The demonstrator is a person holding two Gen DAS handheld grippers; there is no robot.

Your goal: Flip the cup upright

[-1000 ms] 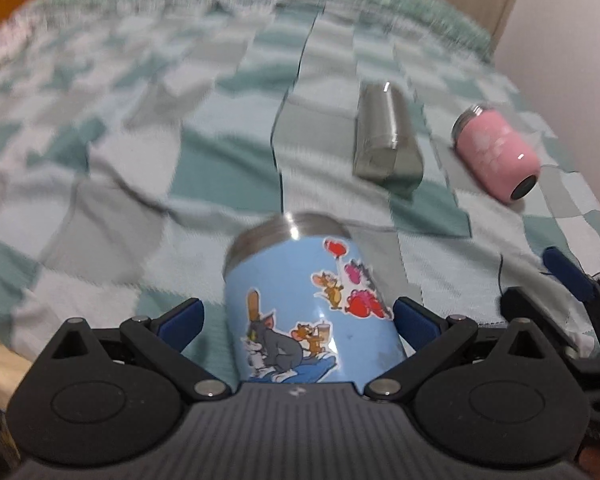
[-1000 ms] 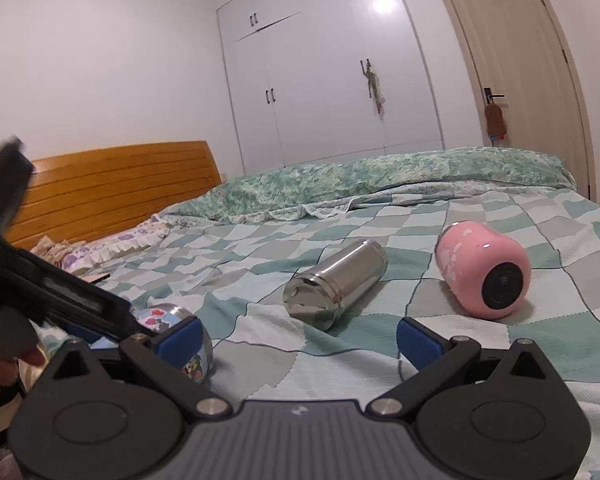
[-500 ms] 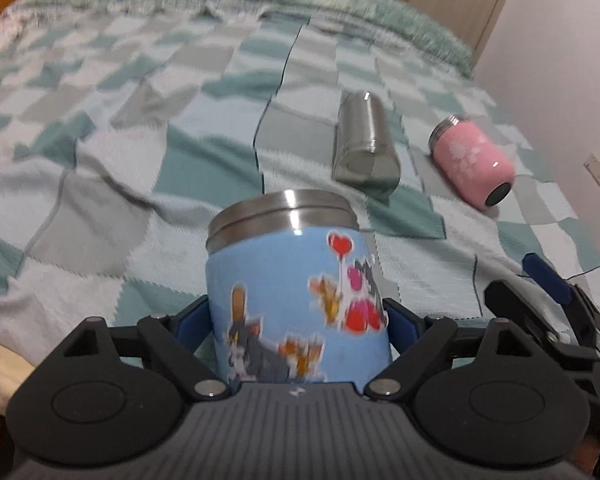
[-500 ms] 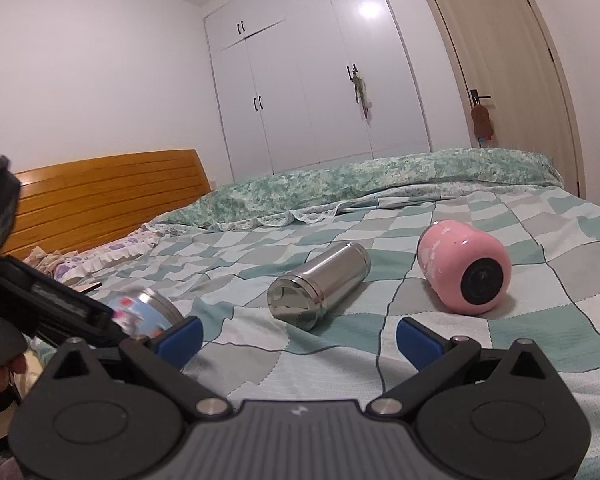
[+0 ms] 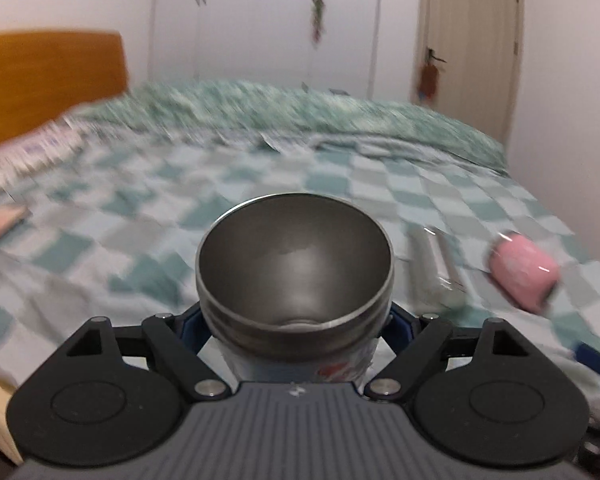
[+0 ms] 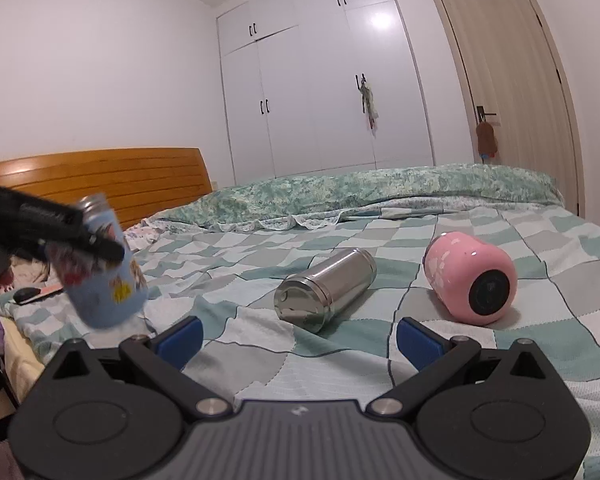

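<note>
My left gripper [image 5: 294, 322] is shut on the blue cartoon cup [image 5: 295, 280], whose steel open mouth faces the camera. In the right wrist view the same blue cartoon cup [image 6: 108, 280] hangs above the bed's near left corner, nearly upright and tilted, mouth up, held by the left gripper [image 6: 96, 240]. My right gripper [image 6: 298, 338] is open and empty, low over the checked bedspread [image 6: 520, 344]. A steel cup [image 6: 326, 290] and a pink cup [image 6: 470, 278] lie on their sides ahead of it.
The bed has a wooden headboard [image 6: 100, 184] at the left and a rolled green quilt [image 6: 380, 192] at the far side. White wardrobes [image 6: 320, 100] and a door [image 6: 512, 92] stand behind. Small items [image 6: 32, 294] lie near the bed's left edge.
The left gripper closed on the blue cup, lifted it off the bed and tipped it so its open mouth now faces up. The right gripper stayed open, drifting slightly.
</note>
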